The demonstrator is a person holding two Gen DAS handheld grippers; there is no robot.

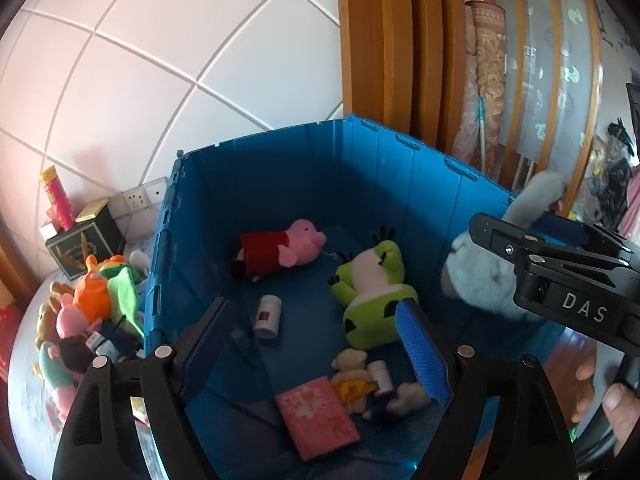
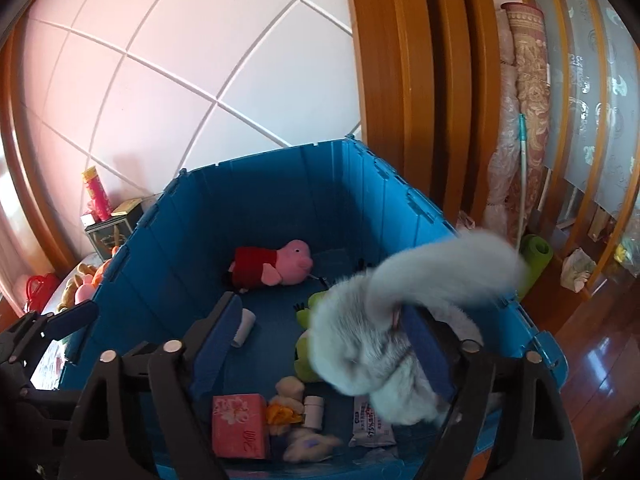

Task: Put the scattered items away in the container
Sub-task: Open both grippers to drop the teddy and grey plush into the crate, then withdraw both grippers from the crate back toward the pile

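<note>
The left gripper [image 1: 320, 344] is held with its fingers [image 1: 420, 356] spread wide apart. The right gripper [image 2: 320, 344] is likewise spread, gripped at its handle by a hand [image 1: 612, 408].

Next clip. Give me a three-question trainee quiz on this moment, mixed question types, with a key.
1. True or false: the pink pig plush lies inside the blue crate.
2. Which tongs have the grey plush between their fingers? A) left tongs B) right tongs C) neither
3. Fill in: the leftover toy pile sits outside the crate, past its ____ wall as the left wrist view shows it.

Key: 1 true. 2 B; the plush hangs over the crate's right side, blurred, and the right tongs look spread, so the pictures do not show whether it is gripped. The left tongs are open with nothing between them. 3 left.
</note>
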